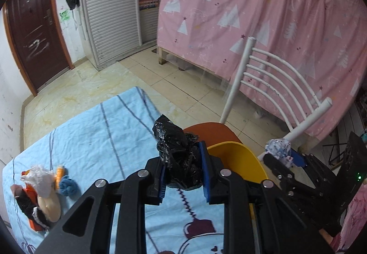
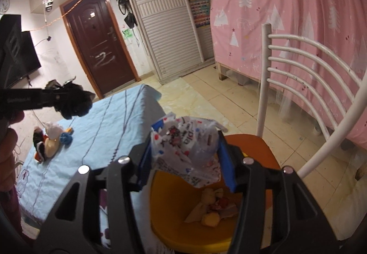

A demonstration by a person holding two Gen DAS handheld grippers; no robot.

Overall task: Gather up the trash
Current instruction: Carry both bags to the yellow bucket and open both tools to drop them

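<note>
Trash is collecting in a yellow bin [image 2: 165, 226] that is sitting on an orange chair seat [image 2: 252, 146]; inside the bin, crumpled paper and small yellowish and red scraps [image 2: 214, 208] are lying on the bottom. Directly above the bin's opening, the right gripper [image 2: 185, 153] is holding a printed plastic wrapper [image 2: 185, 139] between its blue pads [image 2: 226, 162], jaws standing about half apart with the wrapper filling the gap. Beside the bin, over the edge of a table covered in blue cloth [image 1: 91, 134], the left gripper [image 1: 183, 173] is clamping a crumpled black plastic bag [image 1: 176, 150], jaws drawn narrow on it. Further along the cloth, well apart from both grippers, more trash [image 1: 39, 189] is lying in a heap: white tissue, a blue ball, orange and black pieces. Behind the seat, the white chair back [image 2: 305, 58] is standing before a pink curtain [image 2: 298, 1].
</note>
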